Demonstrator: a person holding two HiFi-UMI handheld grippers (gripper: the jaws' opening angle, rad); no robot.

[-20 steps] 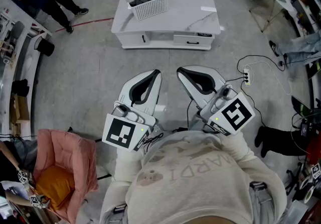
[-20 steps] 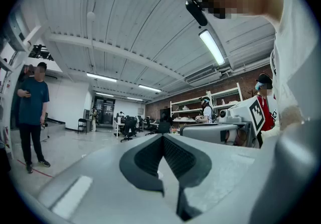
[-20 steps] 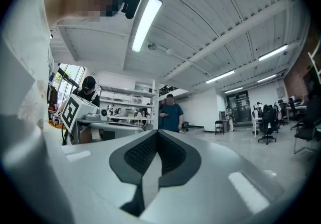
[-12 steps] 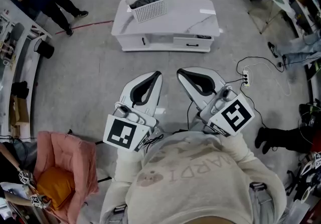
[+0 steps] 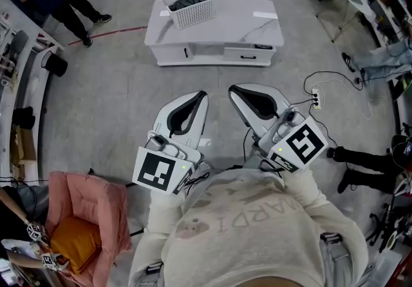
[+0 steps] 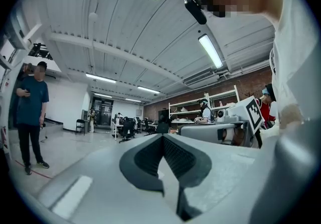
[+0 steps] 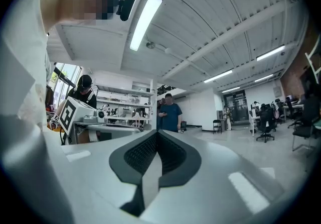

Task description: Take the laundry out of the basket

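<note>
Basket [image 5: 190,4] — white, open lattice pattern; laundry [image 5: 188,0] dark grey to black. Low table [image 5: 244,25]: white, top faintly grey-veined like marble. Floor [image 5: 116,99] mottled grey, with one red line [image 5: 106,30]. Left gripper [image 5: 204,93] and right gripper [image 5: 230,89]: white shells, black ribbed pads; marker cubes [image 5: 156,171] — black squares on white. Sweatshirt [image 5: 257,234] cream, faded pinkish lettering. Padded cloth [image 5: 96,205] pink; cushion [image 5: 71,237] orange. Bystander's shirt [image 6: 31,98] teal, trousers [image 6: 31,142] dark.
</note>
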